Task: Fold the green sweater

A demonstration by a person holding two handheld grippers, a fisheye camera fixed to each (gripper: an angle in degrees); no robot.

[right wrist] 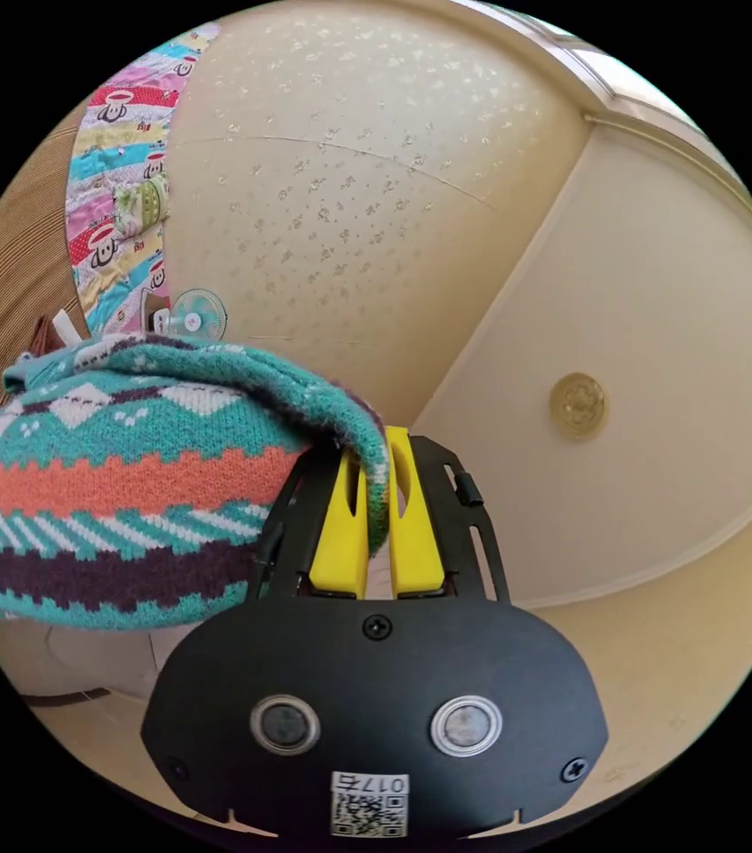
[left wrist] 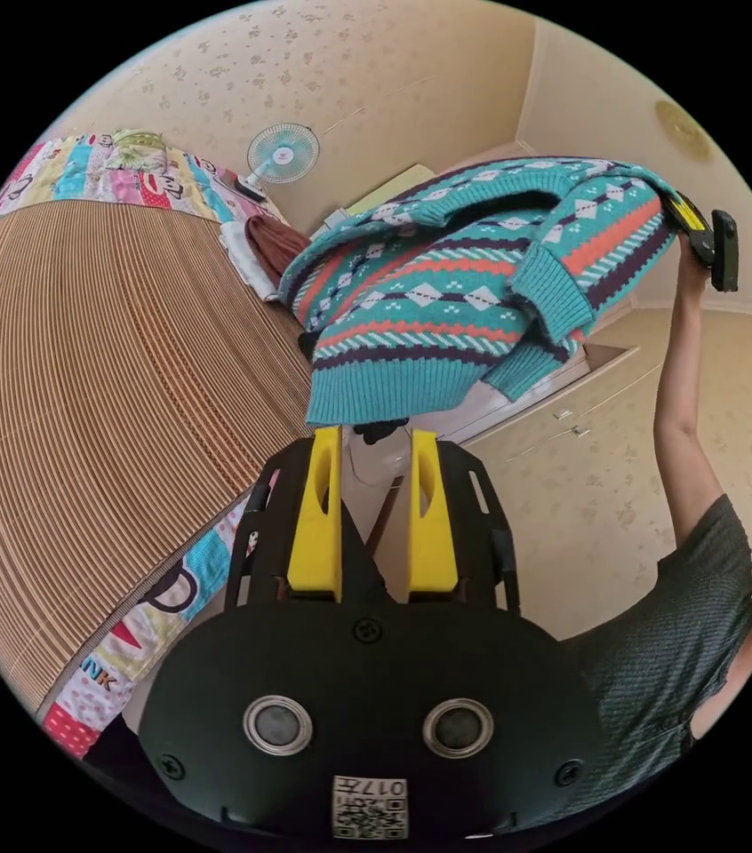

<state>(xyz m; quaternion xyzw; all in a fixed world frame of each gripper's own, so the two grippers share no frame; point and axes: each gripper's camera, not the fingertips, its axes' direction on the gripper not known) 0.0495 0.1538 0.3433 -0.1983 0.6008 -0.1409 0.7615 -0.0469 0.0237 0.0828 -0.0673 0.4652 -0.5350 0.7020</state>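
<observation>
The green sweater, knitted in teal with orange, purple and white bands, hangs bunched in the air. In the left gripper view my right gripper holds it by one end at the upper right, on a person's raised arm. My left gripper stands open just under the sweater's ribbed hem, with nothing between its yellow jaws. In the right gripper view my right gripper is shut on a fold of the sweater, which drapes off to the left.
A ribbed woven mat edged with a patchwork quilt lies at the left. A small fan, a brown garment and cream cupboards are behind the sweater. A round ceiling fitting is overhead.
</observation>
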